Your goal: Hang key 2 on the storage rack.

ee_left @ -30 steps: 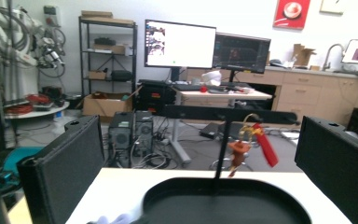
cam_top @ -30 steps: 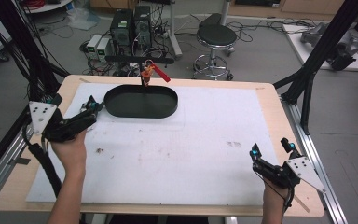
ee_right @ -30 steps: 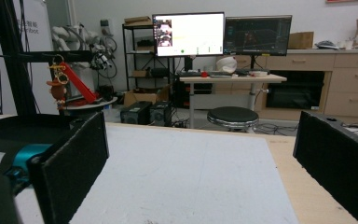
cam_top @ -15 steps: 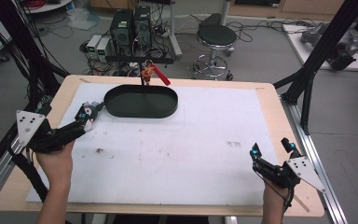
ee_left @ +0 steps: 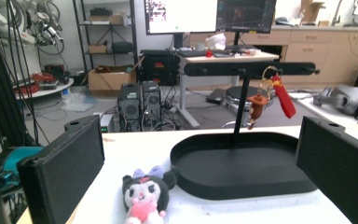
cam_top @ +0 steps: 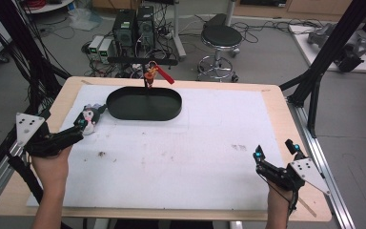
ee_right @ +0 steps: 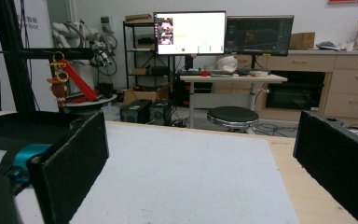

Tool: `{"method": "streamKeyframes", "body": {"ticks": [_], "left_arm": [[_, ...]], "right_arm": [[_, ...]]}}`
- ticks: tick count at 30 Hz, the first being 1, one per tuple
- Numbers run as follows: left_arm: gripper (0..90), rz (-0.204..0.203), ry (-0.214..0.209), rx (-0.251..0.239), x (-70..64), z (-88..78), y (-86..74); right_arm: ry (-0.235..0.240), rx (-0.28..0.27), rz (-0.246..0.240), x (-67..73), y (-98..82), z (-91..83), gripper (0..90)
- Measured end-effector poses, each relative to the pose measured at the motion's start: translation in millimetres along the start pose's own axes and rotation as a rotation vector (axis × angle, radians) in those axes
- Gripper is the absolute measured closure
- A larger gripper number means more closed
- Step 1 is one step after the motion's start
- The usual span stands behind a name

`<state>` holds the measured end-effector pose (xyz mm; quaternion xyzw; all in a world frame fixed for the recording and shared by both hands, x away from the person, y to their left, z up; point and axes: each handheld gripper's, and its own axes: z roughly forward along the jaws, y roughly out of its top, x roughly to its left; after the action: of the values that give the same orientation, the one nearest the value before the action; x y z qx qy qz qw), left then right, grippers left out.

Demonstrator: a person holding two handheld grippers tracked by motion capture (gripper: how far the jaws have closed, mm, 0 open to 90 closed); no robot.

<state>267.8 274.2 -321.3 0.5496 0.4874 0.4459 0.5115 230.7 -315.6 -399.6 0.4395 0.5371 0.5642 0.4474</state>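
A small black-and-white plush toy (cam_top: 90, 117) (ee_left: 145, 195) with a pink front lies on the white mat, just left of the black oval tray (cam_top: 144, 104) (ee_left: 242, 170). My left gripper (cam_top: 74, 128) (ee_left: 198, 154) sits a little behind the toy, open, with its jaws wide apart and nothing between them. From the tray rises a black stand whose bar carries a brown keychain figure (cam_top: 148, 75) (ee_left: 256, 106) with a red tag (cam_top: 165, 75) (ee_left: 283, 97). My right gripper (cam_top: 274, 149) (ee_right: 200, 154) rests at the near right of the table, open and empty.
The white mat (cam_top: 195, 143) covers most of the wooden table (cam_top: 286, 114). Black frame posts stand at both sides of the table. On the floor beyond it are a stool (cam_top: 221, 38) and computer cases (cam_top: 133, 26).
My left gripper has drawn back toward the near left corner, away from the tray. The plush toy stays on the mat beside the tray. The right gripper has not moved.
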Motion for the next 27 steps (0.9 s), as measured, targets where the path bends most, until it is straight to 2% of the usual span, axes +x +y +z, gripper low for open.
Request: {"method": "streamKeyframes", "body": {"ticks": [8, 17, 23, 27], "left_arm": [[1.7, 0.01, -0.004, 0.046, 5.7, 7.4, -0.7], [1.7, 0.001, -0.016, 0.022, 17.3, 12.6, -0.4], [1.7, 0.018, 0.007, 0.011, 19.7, 19.0, -2.1], [1.7, 0.015, 0.014, 0.002, 20.5, 22.1, -4.5]], "right_arm": [[-0.007, -0.001, 0.005, -1.7, 0.4, -2.0, 2.4], [-0.014, -0.01, 0.0, -3.4, 2.7, -4.5, 2.5], [-0.007, -0.002, -0.006, -1.6, 1.6, -2.3, 2.5], [-0.007, -0.002, -0.003, -1.8, 1.3, -2.5, 2.5]]}}
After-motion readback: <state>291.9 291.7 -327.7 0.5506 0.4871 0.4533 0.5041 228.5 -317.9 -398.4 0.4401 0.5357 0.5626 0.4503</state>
